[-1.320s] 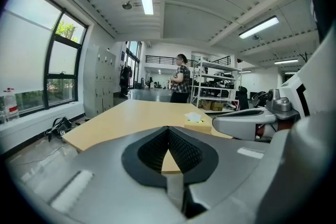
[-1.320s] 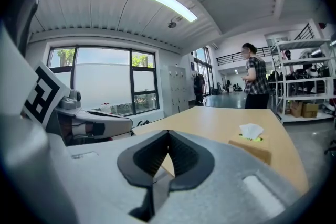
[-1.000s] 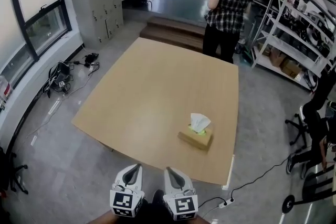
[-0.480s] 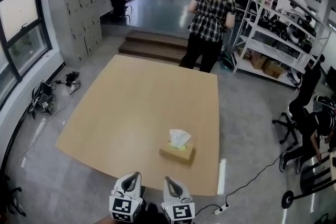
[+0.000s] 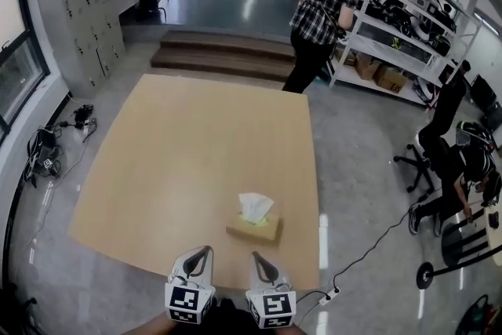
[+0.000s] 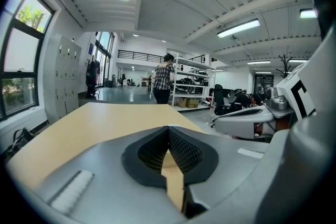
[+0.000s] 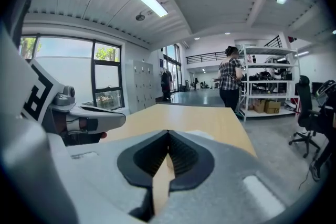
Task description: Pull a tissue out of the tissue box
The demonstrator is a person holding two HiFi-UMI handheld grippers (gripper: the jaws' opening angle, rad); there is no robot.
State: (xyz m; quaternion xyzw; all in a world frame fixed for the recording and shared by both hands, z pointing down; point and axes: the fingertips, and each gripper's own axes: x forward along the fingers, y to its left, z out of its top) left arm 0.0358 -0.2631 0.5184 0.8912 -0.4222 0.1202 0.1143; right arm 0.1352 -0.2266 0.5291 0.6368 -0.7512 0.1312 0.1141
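Low at the left, at the near edge of the table (image 5: 172,145): left gripper (image 5: 202,255), jaws pressed together, nothing between them. Just beside it to the right: right gripper (image 5: 259,259), likewise closed and empty. Straight ahead of the right gripper, near but apart from both: tissue box (image 5: 252,228) on the table, close to that near edge, white tissue (image 5: 255,206) standing out of its top.
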